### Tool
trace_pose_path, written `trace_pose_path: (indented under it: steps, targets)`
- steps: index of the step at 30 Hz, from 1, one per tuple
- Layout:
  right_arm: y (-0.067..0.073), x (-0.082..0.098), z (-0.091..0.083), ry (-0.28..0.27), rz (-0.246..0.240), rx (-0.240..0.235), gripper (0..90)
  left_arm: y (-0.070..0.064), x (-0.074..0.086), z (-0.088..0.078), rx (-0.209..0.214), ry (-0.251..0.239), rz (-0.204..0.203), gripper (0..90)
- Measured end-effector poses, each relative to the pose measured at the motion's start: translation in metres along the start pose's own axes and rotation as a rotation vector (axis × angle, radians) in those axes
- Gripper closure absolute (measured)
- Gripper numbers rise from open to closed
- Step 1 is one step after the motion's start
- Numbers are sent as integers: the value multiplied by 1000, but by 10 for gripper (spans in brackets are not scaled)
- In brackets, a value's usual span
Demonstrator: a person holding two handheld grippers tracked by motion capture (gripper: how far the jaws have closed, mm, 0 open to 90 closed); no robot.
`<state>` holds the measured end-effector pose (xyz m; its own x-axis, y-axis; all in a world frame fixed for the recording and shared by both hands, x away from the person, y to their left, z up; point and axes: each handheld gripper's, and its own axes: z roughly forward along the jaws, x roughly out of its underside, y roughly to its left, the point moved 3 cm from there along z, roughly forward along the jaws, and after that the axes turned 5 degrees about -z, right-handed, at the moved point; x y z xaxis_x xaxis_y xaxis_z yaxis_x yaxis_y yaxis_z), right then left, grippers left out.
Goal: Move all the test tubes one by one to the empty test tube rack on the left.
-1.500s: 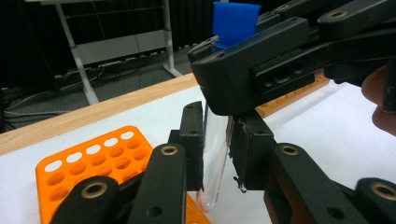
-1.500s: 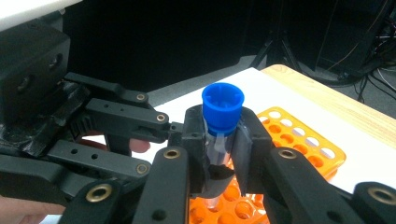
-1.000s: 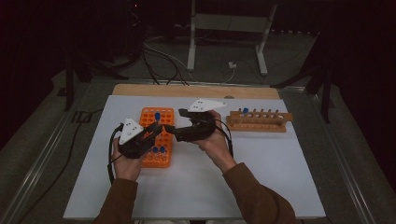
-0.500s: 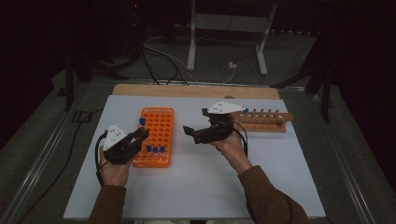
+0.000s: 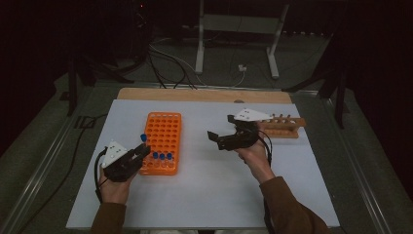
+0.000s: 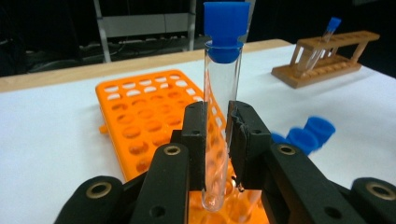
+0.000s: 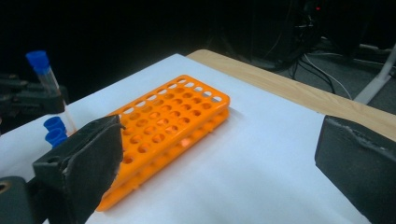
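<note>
A clear tube [image 6: 219, 126] with a blue cap [image 6: 226, 29] is held upright between the two black jaws of the left gripper [image 6: 217, 135], which are closed against its sides. Its rounded bottom is seen just below the jaws, above the near end of the orange rack [image 6: 154, 116]. The rack is laid on a white table [image 6: 46, 140]. Blue caps [image 6: 308, 133] are seen just right of the rack. Well beyond it, to the right, a wooden rack [image 6: 327, 58] is stood, with a blue-capped tube [image 6: 324, 39] leaned in it.
</note>
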<state>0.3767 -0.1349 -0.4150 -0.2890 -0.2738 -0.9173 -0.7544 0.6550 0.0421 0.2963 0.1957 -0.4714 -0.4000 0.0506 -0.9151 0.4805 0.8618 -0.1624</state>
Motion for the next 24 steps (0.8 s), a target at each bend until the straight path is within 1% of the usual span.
trace_pose_path:
  steps: [7,9,12,16,20,24]
  targets:
    - [-4,3,-3,-3,9,10,11,-2,10,3,5,39,9,781]
    - [-5,3,-3,-4,8,12,11,-2,13,3,3,51,15,780]
    - [-5,4,-4,-2,7,13,11,0,17,3,-3,69,12,780]
    - [-7,5,-5,-2,6,15,11,1,24,5,-11,108,14,781]
    - [-8,7,-7,-1,9,17,11,0,28,8,-18,147,35,781]
    - [-10,9,-8,-3,14,19,11,-1,29,8,-26,163,48,781]
